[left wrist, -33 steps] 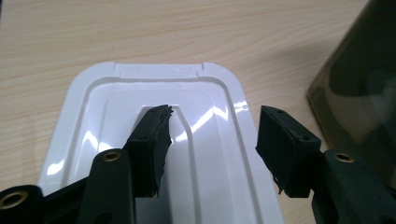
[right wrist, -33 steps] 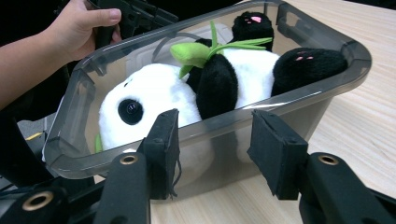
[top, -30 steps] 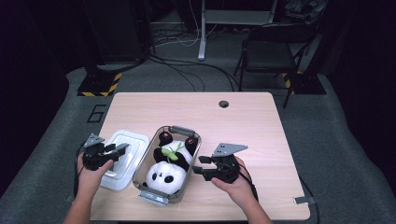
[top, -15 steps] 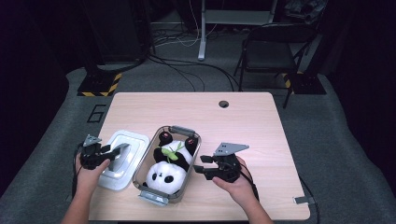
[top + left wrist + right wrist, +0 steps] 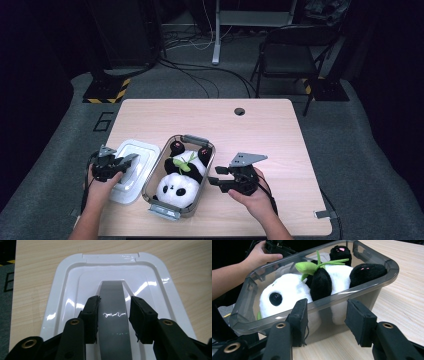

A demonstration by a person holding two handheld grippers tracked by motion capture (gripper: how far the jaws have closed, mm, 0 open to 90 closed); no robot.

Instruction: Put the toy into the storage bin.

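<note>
Left gripper view shows the change: the left tool (image 5: pixel 113 315) has its two black jaws closing in on the grey handle (image 5: pixel 113 302) that runs down the middle of the white lid (image 5: pixel 62 290), and they now stand just beside its edges. The left pad seems to touch, while the right one looks a hair off, so I judge this a grasp being formed, not yet a firm clench. In the high view the lid lies flat on the bench (image 5: pixel 260 130), just left of the grey bin (image 5: pixel 202 172) with the toy panda (image 5: pixel 180 177) inside. The right tool (image 5: pixel 329 315) rests released against the bin's near wall (steadying it, probably). Lifting the lid onto the bin looks like the next step.
</note>
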